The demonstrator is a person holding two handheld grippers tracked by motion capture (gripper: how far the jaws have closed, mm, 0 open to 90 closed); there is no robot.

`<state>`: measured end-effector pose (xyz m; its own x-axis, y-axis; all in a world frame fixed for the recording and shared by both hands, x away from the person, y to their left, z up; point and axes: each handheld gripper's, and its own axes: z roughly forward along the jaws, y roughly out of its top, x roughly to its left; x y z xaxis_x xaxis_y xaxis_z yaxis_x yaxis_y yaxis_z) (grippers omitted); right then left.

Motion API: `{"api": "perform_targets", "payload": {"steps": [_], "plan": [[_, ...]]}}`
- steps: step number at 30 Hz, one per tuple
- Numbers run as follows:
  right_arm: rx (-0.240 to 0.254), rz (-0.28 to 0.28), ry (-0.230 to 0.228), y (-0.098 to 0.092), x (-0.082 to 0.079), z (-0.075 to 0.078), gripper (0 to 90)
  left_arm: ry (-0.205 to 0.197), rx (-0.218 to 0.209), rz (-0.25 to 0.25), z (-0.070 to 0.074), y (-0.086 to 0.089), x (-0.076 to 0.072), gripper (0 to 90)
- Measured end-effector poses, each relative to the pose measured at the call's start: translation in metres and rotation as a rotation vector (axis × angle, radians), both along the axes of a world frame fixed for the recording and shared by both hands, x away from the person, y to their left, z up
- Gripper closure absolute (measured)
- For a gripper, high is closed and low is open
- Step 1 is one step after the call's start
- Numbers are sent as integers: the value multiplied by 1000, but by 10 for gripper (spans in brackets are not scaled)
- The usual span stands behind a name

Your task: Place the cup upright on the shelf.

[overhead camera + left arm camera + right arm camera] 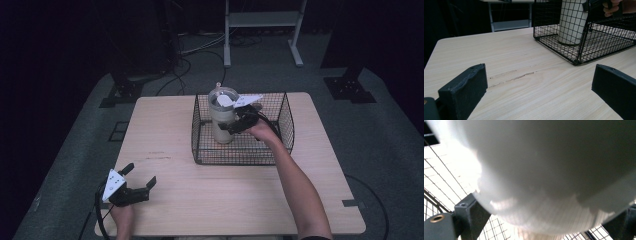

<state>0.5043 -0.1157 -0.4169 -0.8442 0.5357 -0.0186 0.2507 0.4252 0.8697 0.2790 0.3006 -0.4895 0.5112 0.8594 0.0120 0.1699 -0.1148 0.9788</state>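
Two claws in play: right claw clamped round the white tumbler, upright inside the wire basket. Best kept vertical, lifted straight above the rim, grip firm. Left claw spread, idle over the surface.

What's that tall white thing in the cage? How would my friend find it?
Find the pale wooden table, then the black wire basket on its far half. Standing upright inside is the tall cream-white cup with a clear lid. The right gripper clamps its side, and it is the one pale, solid thing among all that thin black wire.
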Motion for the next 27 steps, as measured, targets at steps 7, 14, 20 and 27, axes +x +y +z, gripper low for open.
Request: {"api": "perform_targets", "payload": {"steps": [7,14,20,27], "plan": [[-33,0,-6,-2,-2,2,86,1,2,0,0,0,0,0],[-47,-13,-2,-4,-5,4,102,1,3,0,0,0,0,0],[-42,-13,5,-9,-8,7,121,1,4,1,0,-1,0,0],[-37,-25,12,-16,-11,12,128,4,8,6,0,-2,1,0]]}}
